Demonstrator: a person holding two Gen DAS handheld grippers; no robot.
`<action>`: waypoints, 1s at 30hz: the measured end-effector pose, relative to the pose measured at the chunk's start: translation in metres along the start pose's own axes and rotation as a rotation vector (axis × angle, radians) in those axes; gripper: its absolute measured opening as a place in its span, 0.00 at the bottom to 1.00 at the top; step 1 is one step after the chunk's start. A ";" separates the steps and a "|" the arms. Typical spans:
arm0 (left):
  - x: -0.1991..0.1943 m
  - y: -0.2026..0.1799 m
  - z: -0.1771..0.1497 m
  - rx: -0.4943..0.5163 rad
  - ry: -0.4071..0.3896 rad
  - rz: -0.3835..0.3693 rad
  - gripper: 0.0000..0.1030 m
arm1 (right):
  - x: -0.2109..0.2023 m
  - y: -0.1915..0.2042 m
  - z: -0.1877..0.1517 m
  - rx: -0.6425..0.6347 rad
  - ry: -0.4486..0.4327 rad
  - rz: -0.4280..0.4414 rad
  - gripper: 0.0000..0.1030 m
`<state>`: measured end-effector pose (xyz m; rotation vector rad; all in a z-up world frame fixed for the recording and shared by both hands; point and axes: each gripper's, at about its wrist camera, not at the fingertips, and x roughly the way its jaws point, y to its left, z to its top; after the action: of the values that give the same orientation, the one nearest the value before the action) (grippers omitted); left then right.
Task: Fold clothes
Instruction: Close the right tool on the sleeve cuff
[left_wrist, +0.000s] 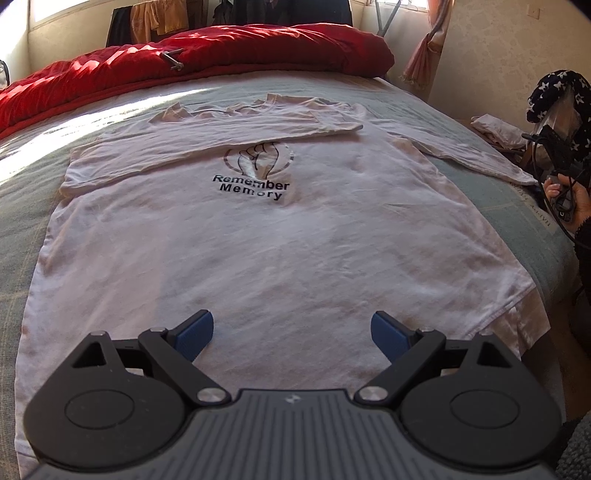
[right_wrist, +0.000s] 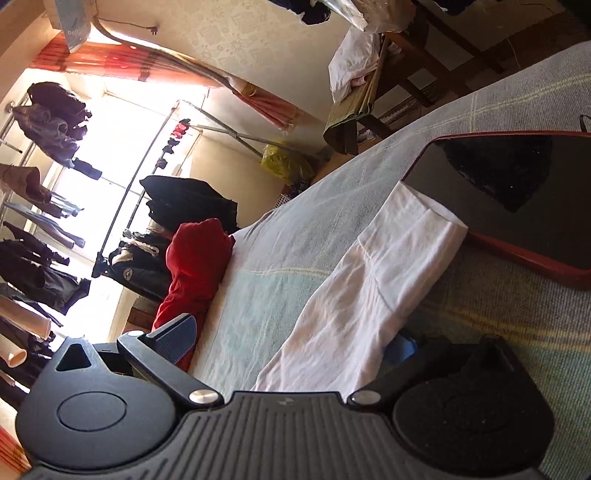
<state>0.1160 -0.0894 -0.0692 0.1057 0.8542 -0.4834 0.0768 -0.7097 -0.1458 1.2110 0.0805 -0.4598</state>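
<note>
A white long-sleeved shirt (left_wrist: 258, 236) printed "Remember Memory" lies flat on the bed. Its left sleeve (left_wrist: 207, 144) is folded across the chest; its right sleeve (left_wrist: 476, 158) stretches out to the right. My left gripper (left_wrist: 291, 332) is open and empty, hovering over the shirt's hem. In the right wrist view my right gripper (right_wrist: 291, 347) is open, with the right sleeve (right_wrist: 362, 295) lying between its jaws; the right finger is partly hidden under the cloth. The sleeve's cuff (right_wrist: 428, 214) touches a phone.
A red duvet (left_wrist: 192, 55) is bunched at the bed's far end. A phone in a red case (right_wrist: 517, 199) lies on the grey-green bedspread (right_wrist: 295, 240). Clothes hang on a rack (right_wrist: 48, 184) by the window. The person's right hand (left_wrist: 569, 195) shows at the bed's right edge.
</note>
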 end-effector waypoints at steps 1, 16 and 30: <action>-0.001 0.001 0.000 -0.004 -0.001 0.003 0.90 | -0.001 -0.001 0.000 -0.001 -0.009 -0.016 1.00; -0.004 0.009 -0.002 -0.016 -0.004 -0.006 0.90 | -0.006 -0.019 0.001 -0.020 -0.020 -0.206 0.11; -0.016 0.013 0.007 0.009 -0.035 -0.085 0.90 | 0.002 0.087 -0.007 -0.517 0.129 -0.333 0.13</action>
<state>0.1181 -0.0736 -0.0541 0.0691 0.8249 -0.5669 0.1135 -0.6801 -0.0728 0.7154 0.4889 -0.6053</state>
